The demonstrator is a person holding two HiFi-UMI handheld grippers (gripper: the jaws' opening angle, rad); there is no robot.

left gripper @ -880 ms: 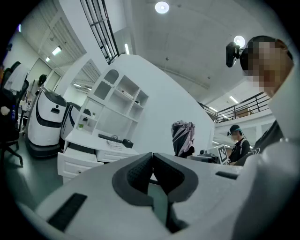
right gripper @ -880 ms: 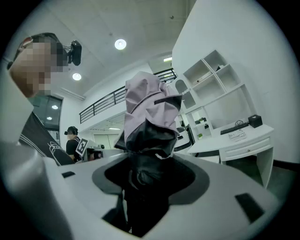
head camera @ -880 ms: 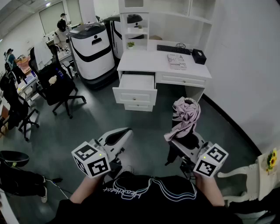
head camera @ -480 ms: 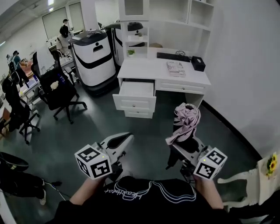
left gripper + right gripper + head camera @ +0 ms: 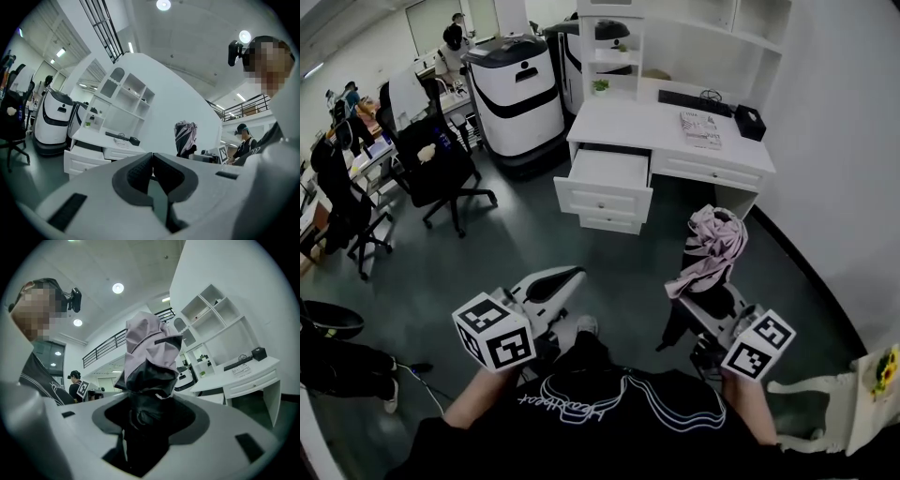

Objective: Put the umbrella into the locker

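A folded umbrella [image 5: 711, 251] with pink and black cloth stands upright in my right gripper [image 5: 698, 317], whose jaws are shut on its black lower part. In the right gripper view the umbrella [image 5: 149, 366] rises straight out from between the pads. My left gripper [image 5: 546, 289] is held level at the lower left, its jaws shut with nothing between them; the pads meet in the left gripper view [image 5: 152, 164]. The umbrella [image 5: 185, 137] also shows there, off to the right. No locker is recognisable in these views.
A white desk [image 5: 670, 127] with an open top drawer [image 5: 604, 181] stands ahead, shelves above it. A large white and black machine [image 5: 519, 94] sits to its left. Black office chairs [image 5: 441, 169] and people at desks fill the far left. A white wall runs along the right.
The head view has shifted so the desk and machine sit a little more to the right. Both grippers keep their places and the umbrella stays in the right one.
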